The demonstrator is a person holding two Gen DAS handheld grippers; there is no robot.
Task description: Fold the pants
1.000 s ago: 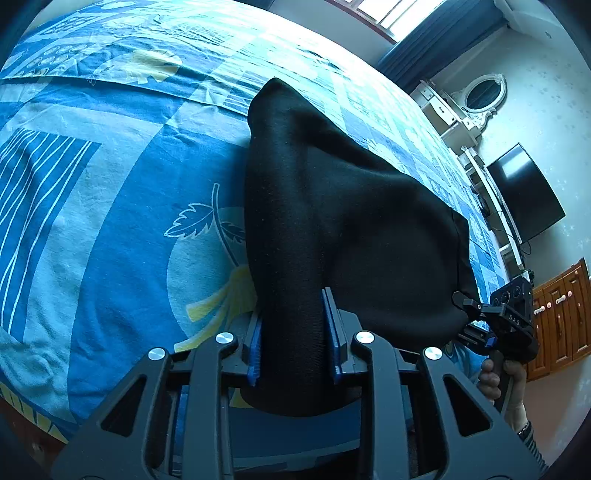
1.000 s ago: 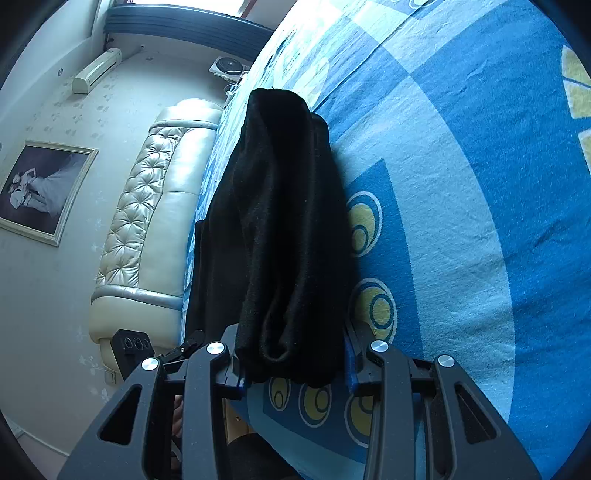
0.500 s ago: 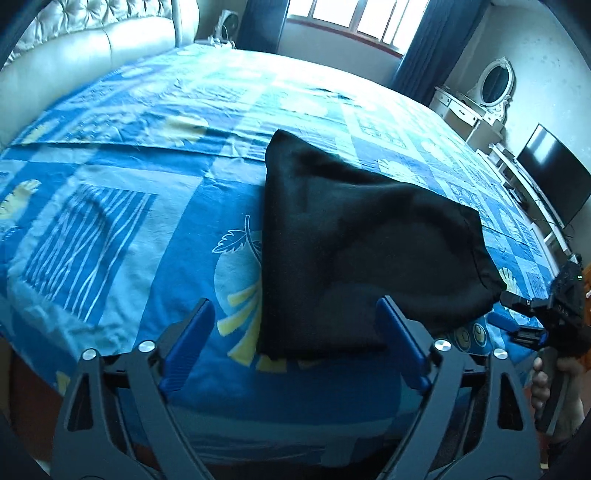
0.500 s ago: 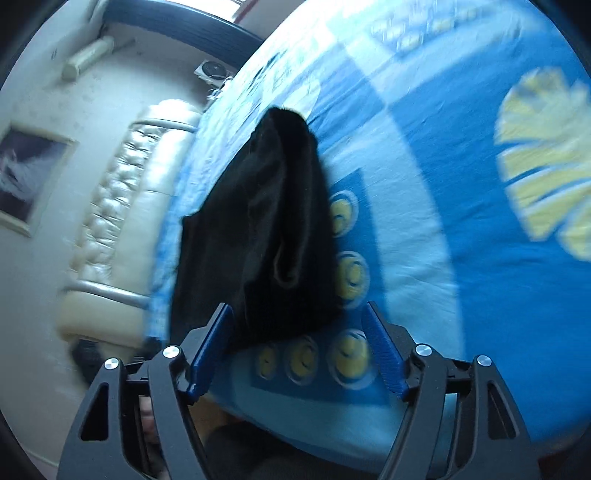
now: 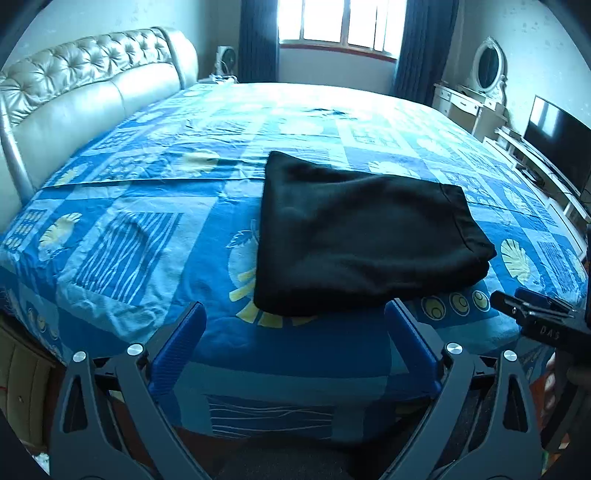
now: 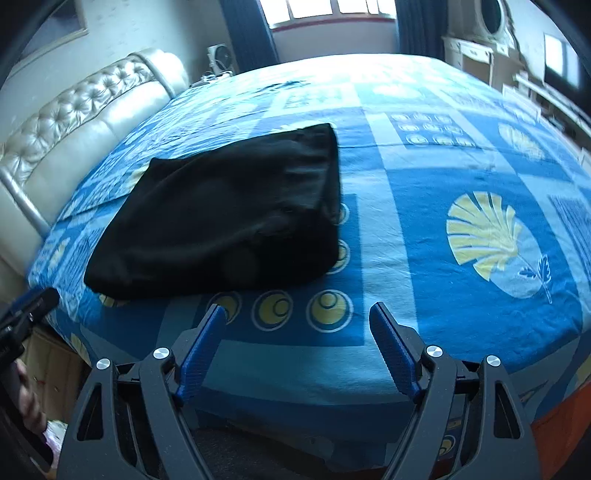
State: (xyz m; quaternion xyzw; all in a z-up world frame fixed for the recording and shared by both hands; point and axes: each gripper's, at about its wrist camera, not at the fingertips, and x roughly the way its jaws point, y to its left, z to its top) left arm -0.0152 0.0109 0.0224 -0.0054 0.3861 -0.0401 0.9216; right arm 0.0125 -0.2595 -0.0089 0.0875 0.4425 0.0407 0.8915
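Observation:
The black pants [image 5: 362, 240] lie folded into a thick rectangle on the blue patterned bedspread [image 5: 122, 236], near the bed's front edge. My left gripper [image 5: 295, 314] hangs just in front of their near edge, jaws still opening, nothing between the blue pads. In the right wrist view the folded pants [image 6: 229, 218] sit up and to the left. My right gripper [image 6: 297, 314] is over the bedspread [image 6: 424, 229] beside them, jaws still opening and empty. Each gripper shows at the edge of the other's view: the right gripper [image 5: 535, 317] and the left gripper [image 6: 26, 314].
A padded cream headboard [image 5: 85, 96] runs along the left. A window [image 5: 340, 22] with dark curtains is behind the bed. A white dresser with oval mirror [image 5: 487, 70] and a television [image 5: 554, 140] stand at the right. A hand [image 6: 29, 402] holds the left gripper.
Both grippers let go of the pants, opened wide and drew back and up from the bed edge. The pants now lie flat and folded; both views have rolled level.

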